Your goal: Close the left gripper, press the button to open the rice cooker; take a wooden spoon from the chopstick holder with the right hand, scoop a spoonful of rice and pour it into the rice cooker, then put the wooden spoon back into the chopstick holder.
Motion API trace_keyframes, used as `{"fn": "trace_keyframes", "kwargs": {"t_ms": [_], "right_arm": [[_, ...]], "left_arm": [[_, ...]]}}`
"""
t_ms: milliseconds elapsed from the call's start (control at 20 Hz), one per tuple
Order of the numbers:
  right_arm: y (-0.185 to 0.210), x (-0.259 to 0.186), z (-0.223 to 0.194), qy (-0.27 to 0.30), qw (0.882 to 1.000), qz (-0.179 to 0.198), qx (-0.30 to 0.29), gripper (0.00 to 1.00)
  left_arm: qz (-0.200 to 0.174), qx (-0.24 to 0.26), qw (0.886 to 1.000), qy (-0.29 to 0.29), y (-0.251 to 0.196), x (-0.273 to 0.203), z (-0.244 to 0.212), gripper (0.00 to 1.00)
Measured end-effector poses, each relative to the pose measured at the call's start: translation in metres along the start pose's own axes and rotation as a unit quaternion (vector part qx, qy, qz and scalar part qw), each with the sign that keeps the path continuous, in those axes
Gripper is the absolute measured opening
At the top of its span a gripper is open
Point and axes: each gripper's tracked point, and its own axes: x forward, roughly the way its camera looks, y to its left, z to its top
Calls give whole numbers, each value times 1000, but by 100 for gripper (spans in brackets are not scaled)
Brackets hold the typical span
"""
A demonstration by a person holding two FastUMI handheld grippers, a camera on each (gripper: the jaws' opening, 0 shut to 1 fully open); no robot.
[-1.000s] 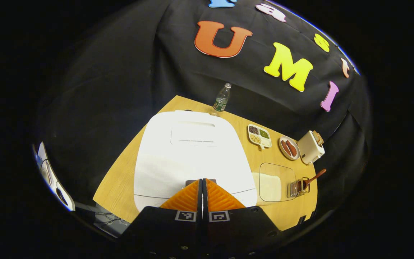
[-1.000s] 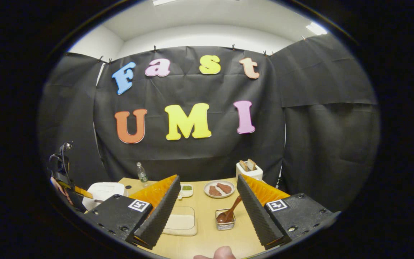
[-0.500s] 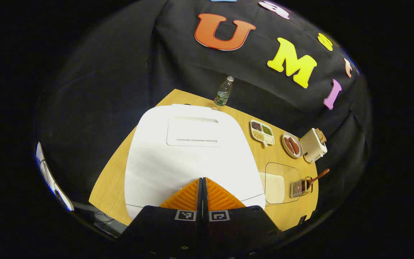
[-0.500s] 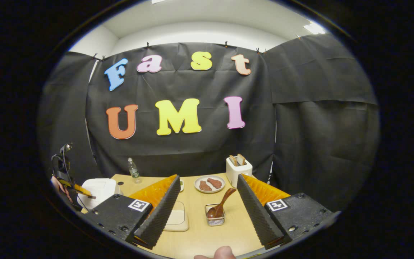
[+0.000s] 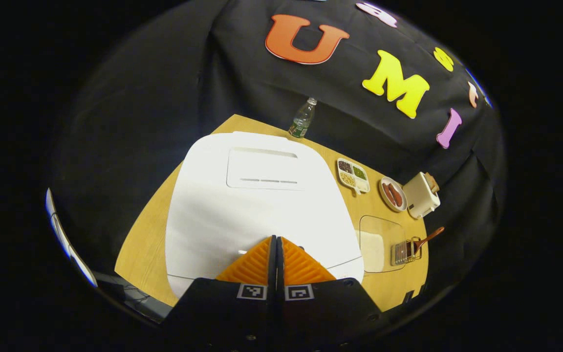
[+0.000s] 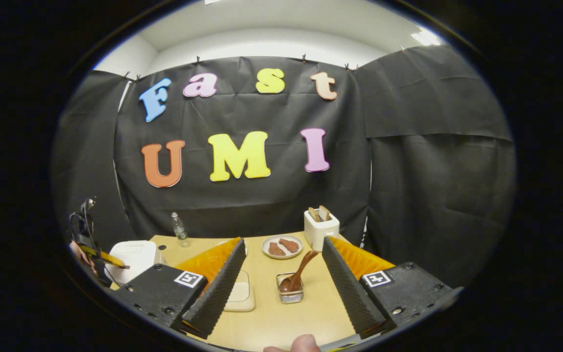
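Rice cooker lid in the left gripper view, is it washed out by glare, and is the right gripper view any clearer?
Left gripper view: rice cooker lid blown out white. Right gripper view: evenly lit, wooden spoon sharp, edges fisheye-bent.

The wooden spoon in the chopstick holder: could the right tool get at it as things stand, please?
Probably yes: the right tool is open, and the wooden spoon leans out of the chopstick holder straight ahead with bare table between.

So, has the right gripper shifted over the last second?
Yes. In the right gripper view, the chopstick holder and toaster have slid left and up between the open tongs, so the gripper has swung rightward and slightly down, or back.
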Motion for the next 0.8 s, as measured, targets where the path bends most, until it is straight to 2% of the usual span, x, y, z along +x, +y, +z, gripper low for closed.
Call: {"fn": "trace_keyframes", "kwargs": {"t_ms": [100,250,450,600,650,750,800], "right_arm": [[7,-1,-1,0,1000,10,-4,100],[11,-5,3,-1,1000,19,-14,100],[-3,-10,15,-14,1000,5,-9,100],[-11,-13,14,-15,1000,-5,-4,100],[-14,-14,14,-14,1000,-8,-4,100],[-15,-18,14,-11,1000,-8,-3,100],[-16,-20,15,-12,1000,-8,-3,100]], "left_arm": [[-13,-1,1000,-8,1,-1,-1,0],[7,-15,1000,-17,0,-8,5,0],[-7,-2,993,-118,-24,-39,57,0],[-14,19,979,-203,-42,-67,100,1],[-15,28,974,-225,-48,-72,113,5],[-15,52,965,-255,-58,-80,132,20],[-17,64,961,-267,-64,-85,140,39]]}}
